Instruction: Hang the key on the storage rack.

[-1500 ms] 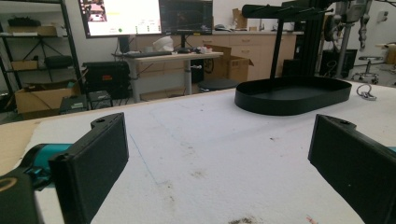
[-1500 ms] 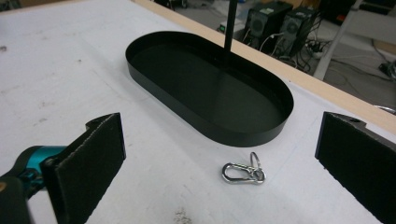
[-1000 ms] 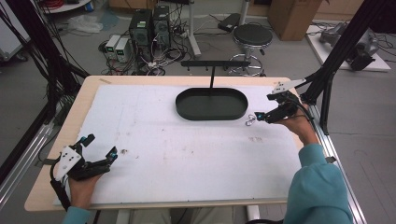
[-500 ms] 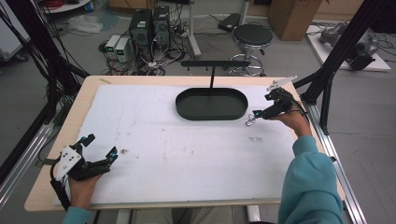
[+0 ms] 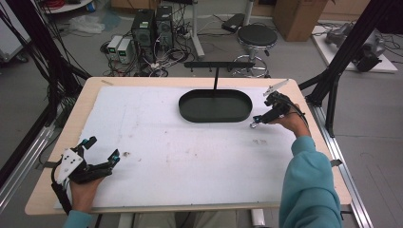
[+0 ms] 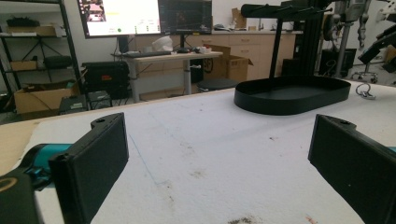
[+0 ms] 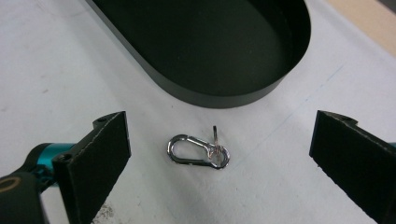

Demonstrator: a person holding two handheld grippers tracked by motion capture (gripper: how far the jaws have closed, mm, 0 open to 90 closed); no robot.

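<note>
Now the right gripper (image 7: 219, 154), jaws spread wide, hovers over the silver clip (image 7: 198, 151) lying on the counter (image 5: 190, 156) beside the black tray (image 7: 224, 51). Best centre it, descend squarely, then close gently.

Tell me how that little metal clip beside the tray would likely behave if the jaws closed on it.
The carabiner clip looks like polished metal, so it is probably stiff and may slip between flat pads. It lies flat on the white table cover, so it should slide rather than roll. Its small ring probably dangles loosely.
</note>
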